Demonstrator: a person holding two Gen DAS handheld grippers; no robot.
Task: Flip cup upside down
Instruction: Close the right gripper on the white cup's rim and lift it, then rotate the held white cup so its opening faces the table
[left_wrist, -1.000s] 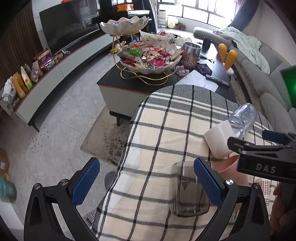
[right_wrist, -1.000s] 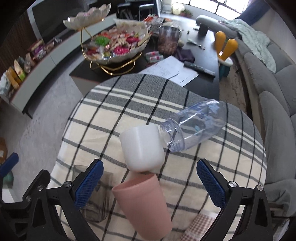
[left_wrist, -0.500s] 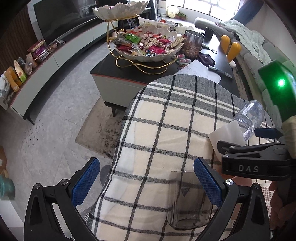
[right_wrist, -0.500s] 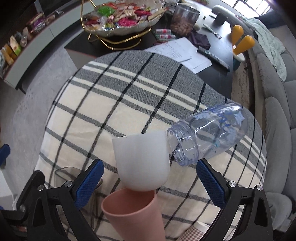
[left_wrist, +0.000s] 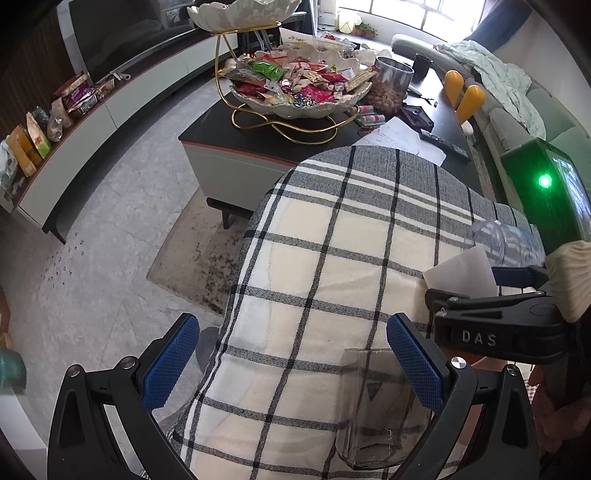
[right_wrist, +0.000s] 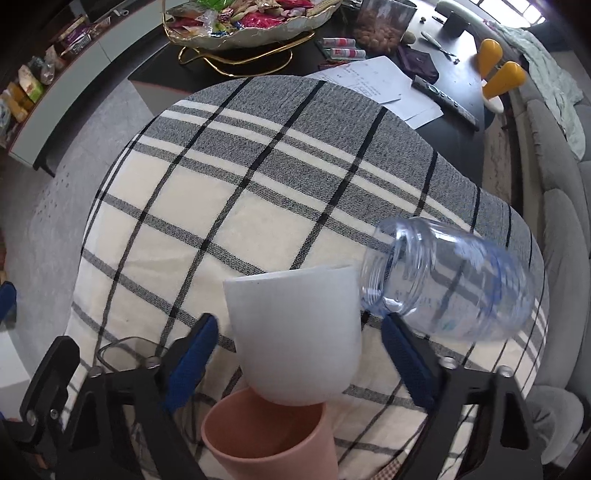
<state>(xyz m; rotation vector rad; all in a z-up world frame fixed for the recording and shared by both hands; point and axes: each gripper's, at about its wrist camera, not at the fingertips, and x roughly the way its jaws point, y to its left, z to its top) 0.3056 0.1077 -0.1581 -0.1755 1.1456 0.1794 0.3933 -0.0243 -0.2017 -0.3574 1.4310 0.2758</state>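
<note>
Right gripper (right_wrist: 295, 354) spread wide, blue pads flanking the white cup (right_wrist: 295, 332) without touching; only this view shows the pink cup (right_wrist: 269, 435) just below and the clear bottle (right_wrist: 454, 280) lying at the cup's right. Left gripper (left_wrist: 291, 365) gapes too, the glass tumbler (left_wrist: 380, 410) beside its right pad, near the plaid tablecloth's (left_wrist: 332, 266) left edge.

— On the table (right_wrist: 258, 192), near the front edge: a cup (right_wrist: 295, 332) upside down, leaning on another cup (right_wrist: 266, 439) just before it, that one upright.

— And to the right of them?

— A bottle (right_wrist: 454, 284) on its side, mouth touching the upper cup. To the left, a glass (left_wrist: 380, 410) standing apart.

— Behind the table?

— A low table (left_wrist: 207, 136) with a snack bowl (left_wrist: 299, 92), a jar (left_wrist: 391, 85) and papers (right_wrist: 384, 85). Further right, a sofa (right_wrist: 554, 147).
</note>
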